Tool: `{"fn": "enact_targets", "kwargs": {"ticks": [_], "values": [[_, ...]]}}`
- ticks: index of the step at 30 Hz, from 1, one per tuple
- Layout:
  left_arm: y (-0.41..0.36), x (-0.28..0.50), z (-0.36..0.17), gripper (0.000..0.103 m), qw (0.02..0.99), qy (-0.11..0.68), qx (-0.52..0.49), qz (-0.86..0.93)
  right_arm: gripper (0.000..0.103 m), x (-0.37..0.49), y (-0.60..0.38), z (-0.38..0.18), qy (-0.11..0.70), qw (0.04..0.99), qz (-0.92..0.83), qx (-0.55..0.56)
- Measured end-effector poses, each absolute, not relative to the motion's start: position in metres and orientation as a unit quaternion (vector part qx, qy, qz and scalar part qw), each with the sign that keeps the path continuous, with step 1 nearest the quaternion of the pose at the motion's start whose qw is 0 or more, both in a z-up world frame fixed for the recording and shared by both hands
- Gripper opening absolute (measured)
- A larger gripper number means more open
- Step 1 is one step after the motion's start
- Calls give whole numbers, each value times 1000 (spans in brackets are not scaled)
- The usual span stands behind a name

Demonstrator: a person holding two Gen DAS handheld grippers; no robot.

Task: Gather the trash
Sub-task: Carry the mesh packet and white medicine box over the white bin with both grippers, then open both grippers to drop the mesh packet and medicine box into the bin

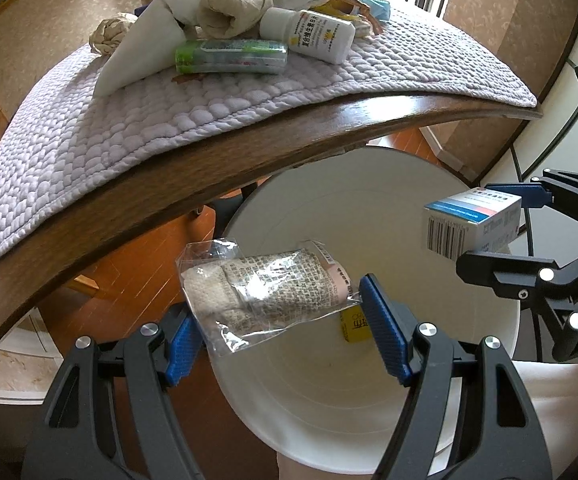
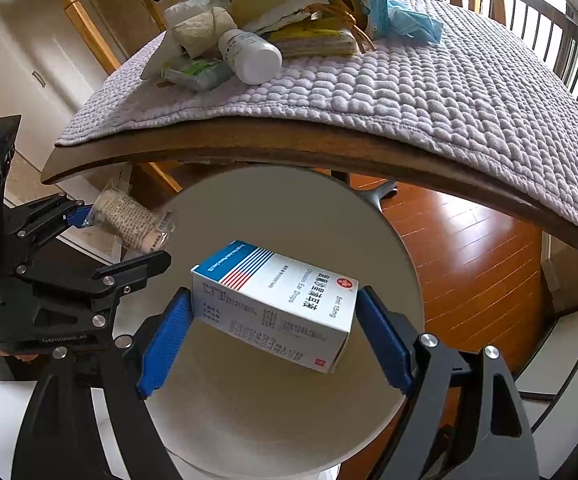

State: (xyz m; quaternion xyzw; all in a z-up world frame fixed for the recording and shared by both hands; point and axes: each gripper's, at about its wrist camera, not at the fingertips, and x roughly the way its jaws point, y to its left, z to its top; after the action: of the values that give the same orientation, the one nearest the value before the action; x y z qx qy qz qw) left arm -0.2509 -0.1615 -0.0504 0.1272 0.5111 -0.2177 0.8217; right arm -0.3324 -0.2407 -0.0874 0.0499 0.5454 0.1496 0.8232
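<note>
My left gripper (image 1: 285, 320) is shut on a clear-wrapped bandage roll (image 1: 265, 288) and holds it over the white trash bin (image 1: 501, 320). My right gripper (image 2: 277, 328) is shut on a white, blue and red medicine box (image 2: 277, 304) above the same bin (image 2: 369, 216). Each gripper shows in the other view: the right one with the box (image 1: 473, 224) at the right of the left wrist view, the left one with the roll (image 2: 129, 220) at the left of the right wrist view. More trash lies on the table: a white pill bottle (image 1: 313, 34), a green pack (image 1: 229, 56), crumpled paper (image 1: 233, 8).
A wooden table (image 1: 209, 160) with a lilac quilted mat (image 1: 129, 120) stands just beyond the bin. On it lie tissues, a blue mask (image 2: 413, 20), yellow wrappers (image 2: 313, 36) and teal boxes. The floor (image 2: 469, 248) is orange wood. A railing (image 2: 561, 32) stands at the far right.
</note>
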Motion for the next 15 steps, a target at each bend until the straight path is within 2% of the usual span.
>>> {"fn": "enact_targets", "kwargs": {"ticks": [12,15], "values": [[-163,-251,-52,75,820,513,130,-220,82,-328,-248,-86,545,824,148,55],[-166,-251,-51,82,819,512,134,-221,86,-329,-251,-85,545,824,146,58]]}}
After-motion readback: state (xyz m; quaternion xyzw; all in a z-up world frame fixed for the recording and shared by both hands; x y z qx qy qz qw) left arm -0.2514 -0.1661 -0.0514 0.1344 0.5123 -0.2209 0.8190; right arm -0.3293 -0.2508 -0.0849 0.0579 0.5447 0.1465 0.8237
